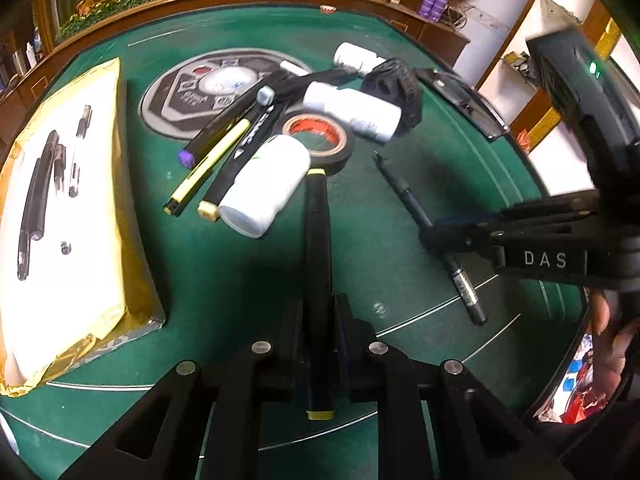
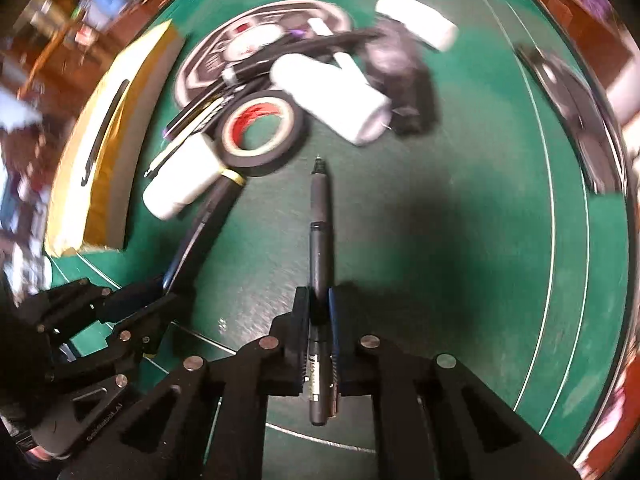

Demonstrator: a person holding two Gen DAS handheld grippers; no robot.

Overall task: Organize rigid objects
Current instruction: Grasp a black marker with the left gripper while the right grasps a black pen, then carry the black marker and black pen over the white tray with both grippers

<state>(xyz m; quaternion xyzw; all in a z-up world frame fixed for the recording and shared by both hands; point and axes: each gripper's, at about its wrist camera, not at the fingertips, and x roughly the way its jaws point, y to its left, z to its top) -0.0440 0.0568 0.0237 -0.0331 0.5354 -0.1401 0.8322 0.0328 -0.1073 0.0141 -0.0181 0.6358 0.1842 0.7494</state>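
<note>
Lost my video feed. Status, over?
Left tool shut on yellow-capped marker. Right tool shut on black pen. Tape roll and white bottle piled just ahead.

Green table (image 1: 224, 264), white bottles (image 1: 264, 184), black, yellow-tipped marker (image 1: 318, 264).

The black marker with yellow end caps (image 1: 318, 264) is passing between the left gripper's fingers (image 1: 292, 344), which are covering its lower barrel; the slim black pen with a printed white label (image 2: 320, 256) is likewise being masked mid-length by the right gripper's pads (image 2: 301, 320); its label text is reading too blurred to make out. The flat yellow padded envelope (image 1: 100, 216) is running off the left edge of the left wrist view; the right wrist view is smearing the dark crumpled object (image 2: 400, 72), leaving its kind unclear; the far shelves are blurring too.
</note>
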